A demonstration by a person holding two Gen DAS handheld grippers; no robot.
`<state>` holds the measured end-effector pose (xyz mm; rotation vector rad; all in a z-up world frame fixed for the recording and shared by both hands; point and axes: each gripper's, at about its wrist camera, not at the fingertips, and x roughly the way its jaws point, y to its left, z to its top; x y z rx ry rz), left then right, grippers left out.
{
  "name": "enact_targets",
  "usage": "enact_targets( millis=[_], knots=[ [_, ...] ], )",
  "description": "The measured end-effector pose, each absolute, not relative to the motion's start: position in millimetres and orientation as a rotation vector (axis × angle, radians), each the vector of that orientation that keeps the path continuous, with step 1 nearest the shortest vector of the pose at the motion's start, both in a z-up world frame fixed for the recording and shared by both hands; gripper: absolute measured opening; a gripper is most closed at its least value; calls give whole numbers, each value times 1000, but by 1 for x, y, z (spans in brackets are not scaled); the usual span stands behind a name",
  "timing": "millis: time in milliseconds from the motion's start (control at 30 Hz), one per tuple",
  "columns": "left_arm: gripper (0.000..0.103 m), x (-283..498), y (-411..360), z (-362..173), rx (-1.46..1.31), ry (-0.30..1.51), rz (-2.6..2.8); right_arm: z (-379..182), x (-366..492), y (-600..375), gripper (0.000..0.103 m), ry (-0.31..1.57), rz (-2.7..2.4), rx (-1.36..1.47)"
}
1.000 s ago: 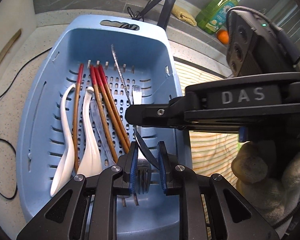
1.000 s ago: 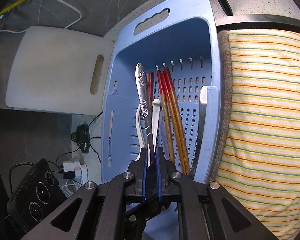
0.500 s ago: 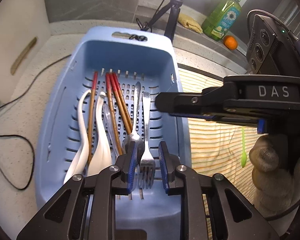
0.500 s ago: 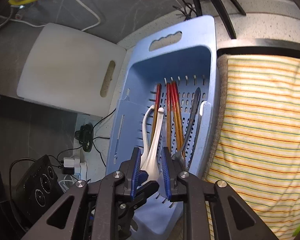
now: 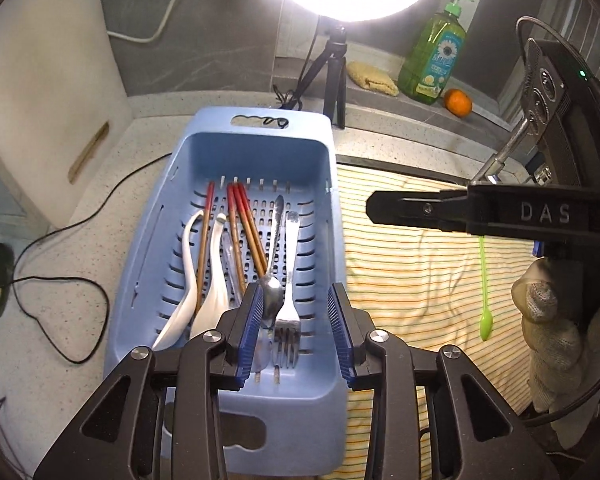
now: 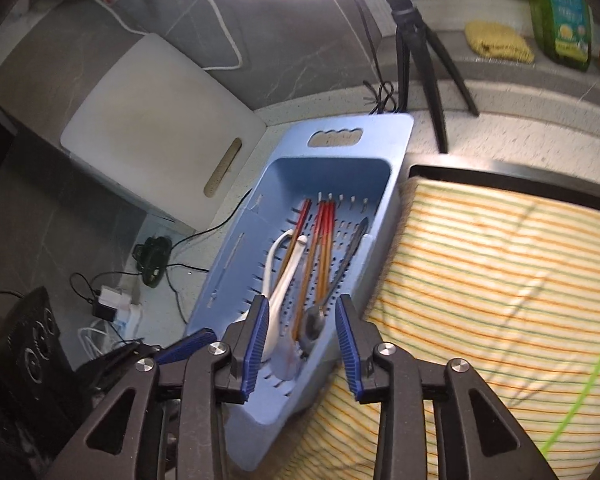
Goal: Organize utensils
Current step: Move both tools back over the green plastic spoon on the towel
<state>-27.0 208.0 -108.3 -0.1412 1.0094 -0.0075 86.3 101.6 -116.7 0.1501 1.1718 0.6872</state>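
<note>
Listing, left to right, as seen over the speckled desk (image 5: 60, 320):

- White cutting board (image 5: 40, 92), leaned against the wall at far left
- Blue basket (image 5: 140, 280), slotted and handled, stood on the desk; within it, from its left side: two white ceramic spoons (image 5: 210, 300), red-tipped chopsticks (image 5: 240, 232), a metal spoon (image 5: 272, 272), a metal fork (image 5: 288, 300). The ceramic spoons are judged smooth, slippery and breakable, best taken at the narrow handle; the chopsticks light, stiff and apt to roll, best pinched mid-shaft; the metal pieces rigid and slick, best taken across the flat of the handle
- Left gripper (image 5: 296, 332), hung above the near end of the basket, jaws opening, nothing clamped; spoon bowl and fork tines are seen below between the pads, untouched
- Striped towel (image 5: 420, 280), spread just beside the basket, soft and creased; a thin green spoon (image 5: 485, 300) is laid on it, judged very light and flexible
- Right gripper (image 6: 302, 340), jaws opening, nothing held, carried by a gloved hand (image 5: 548, 320)

Writing: "DAS" is read on the right gripper body. A daisy label is noted on the green soap bottle (image 5: 436, 52); its text is too small to read
</note>
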Motion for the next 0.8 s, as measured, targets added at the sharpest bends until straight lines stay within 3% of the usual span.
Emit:
enact_targets(
  millis=[333, 800],
  knots=[
    [38, -28, 170, -100, -81, 990, -18, -100, 76, 57, 44, 1065, 574, 34],
    [38, -21, 125, -103, -31, 1012, -105, -85, 66, 12, 45, 982, 459, -29]
  ],
)
